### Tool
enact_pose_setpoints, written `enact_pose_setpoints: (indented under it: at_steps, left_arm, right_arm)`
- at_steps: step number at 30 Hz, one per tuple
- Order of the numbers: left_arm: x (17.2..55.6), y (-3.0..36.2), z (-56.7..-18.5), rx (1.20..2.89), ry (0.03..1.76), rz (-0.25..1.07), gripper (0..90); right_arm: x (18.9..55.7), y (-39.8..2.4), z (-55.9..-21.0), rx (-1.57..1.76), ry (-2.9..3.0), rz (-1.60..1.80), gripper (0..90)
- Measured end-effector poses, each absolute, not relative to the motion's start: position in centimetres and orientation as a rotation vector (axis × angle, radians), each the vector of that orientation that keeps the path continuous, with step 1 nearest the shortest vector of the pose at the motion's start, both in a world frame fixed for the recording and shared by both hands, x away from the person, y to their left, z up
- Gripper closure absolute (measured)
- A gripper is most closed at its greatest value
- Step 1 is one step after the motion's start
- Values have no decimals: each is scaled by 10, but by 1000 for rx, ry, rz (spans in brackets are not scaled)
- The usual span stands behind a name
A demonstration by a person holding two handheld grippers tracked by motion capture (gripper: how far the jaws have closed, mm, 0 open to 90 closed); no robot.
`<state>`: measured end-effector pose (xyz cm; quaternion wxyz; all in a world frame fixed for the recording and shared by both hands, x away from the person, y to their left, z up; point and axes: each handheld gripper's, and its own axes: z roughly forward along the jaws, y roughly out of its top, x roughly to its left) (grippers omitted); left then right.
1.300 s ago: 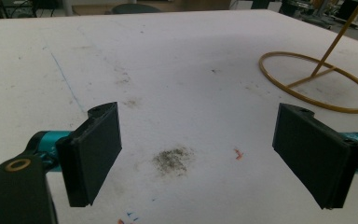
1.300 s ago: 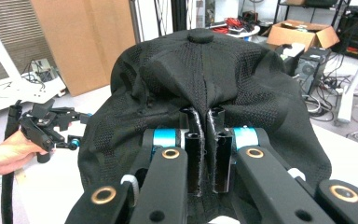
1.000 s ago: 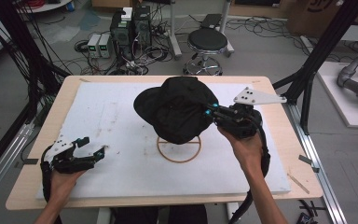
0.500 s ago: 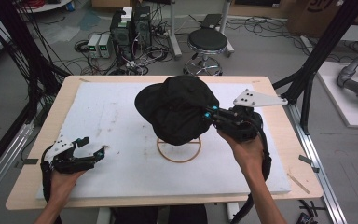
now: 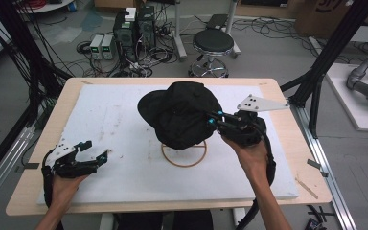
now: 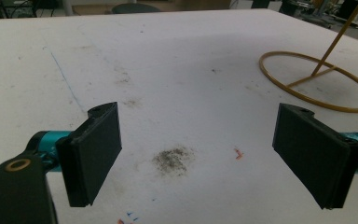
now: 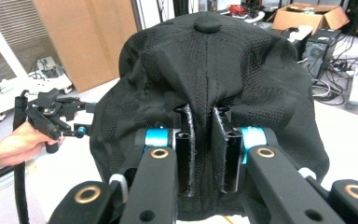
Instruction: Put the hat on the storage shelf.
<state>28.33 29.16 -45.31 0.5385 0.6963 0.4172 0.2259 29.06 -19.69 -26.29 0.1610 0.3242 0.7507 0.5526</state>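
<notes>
High view: a black cap (image 5: 182,115) sits on a gold wire stand (image 5: 184,154) at the middle of a white pad (image 5: 120,124) covering the bench (image 5: 287,143); the stand's ring base lies flat on the pad below the cap. The right gripper (image 5: 214,120), held in the person's right hand (image 5: 249,153), meets the cap's near right side, its grey plate pointing toward the bench's right edge. Right gripper view: the two fingers (image 7: 186,149) stand close together with a vertical fold of the cap's mesh fabric (image 7: 207,93) pinched between them; the jaws have just been opening slightly, yet the fold remains between the pads. The cap's top button shows at the upper centre of this view, and the other hand with its gripper appears farther off at the left. High view: the left gripper (image 5: 95,151) rests on the pad near the front left corner, well apart from the cap. Left gripper view: its fingers (image 6: 95,149) are spread wide, nothing between them, over a stained patch of pad; the stand's ring and slanted stem (image 6: 317,84) lie at the upper right.
</notes>
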Motion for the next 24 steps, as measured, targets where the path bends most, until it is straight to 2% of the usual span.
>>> enact_pose_setpoints:
  at_steps: [3,10,16,24]
  left_arm:
    - [283,291,-453,1655,991,538,153]
    - [283,291,-453,1651,993,536,154]
    - [283,291,-453,1658,992,538,153]
    - [283,291,-453,1657,992,539,153]
  right_arm:
    - [291,-195,-264,924,2149,1566,803]
    - [293,-194,-270,930,2144,1551,716]
    - [291,-201,-271,940,2136,1544,714]
    - [290,-203,-275,947,2132,1544,645]
